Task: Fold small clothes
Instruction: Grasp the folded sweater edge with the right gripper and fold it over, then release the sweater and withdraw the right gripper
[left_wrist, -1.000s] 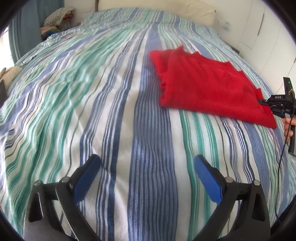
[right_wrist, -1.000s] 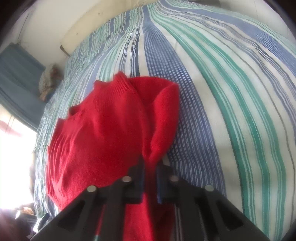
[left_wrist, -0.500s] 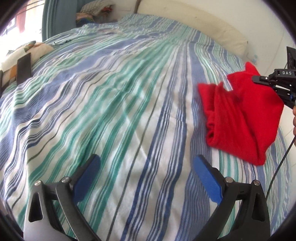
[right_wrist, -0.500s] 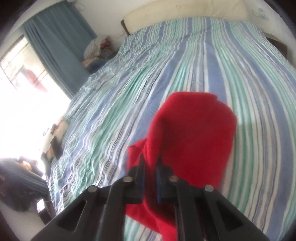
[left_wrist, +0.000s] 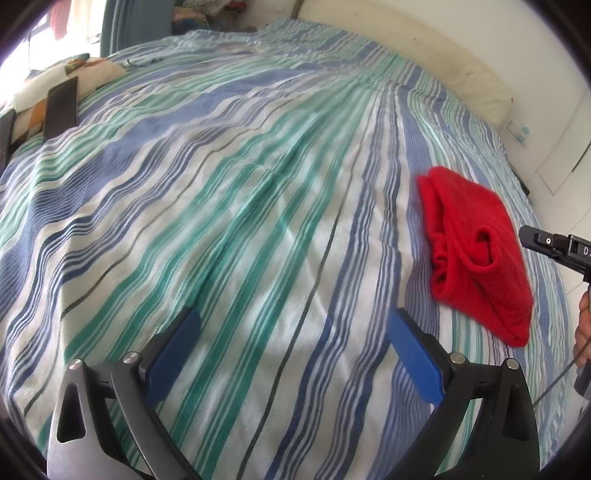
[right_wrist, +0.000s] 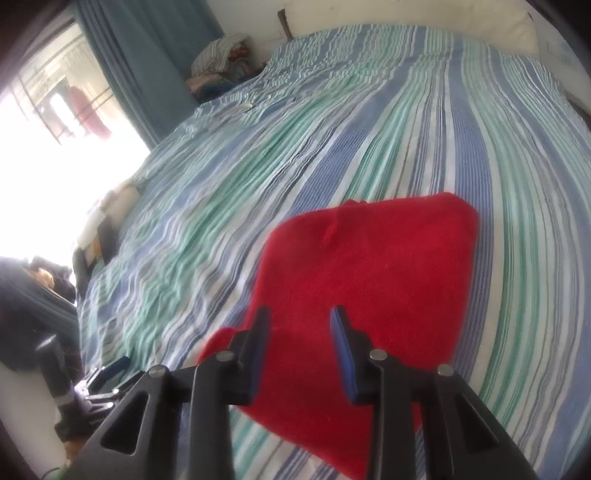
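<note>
One red garment (right_wrist: 369, 280) lies below the opening right tongs (right_wrist: 301, 325), unpinched

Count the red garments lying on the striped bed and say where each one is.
1. A folded red knit garment lies on the striped bedspread, near its right edge in the left wrist view, just ahead of the right gripper. The heap beyond the bed may hide others.

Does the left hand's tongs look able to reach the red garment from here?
Probably yes: the left tongs stand open over bare striped bedcover, and nothing lies between them and the red garment.
</note>
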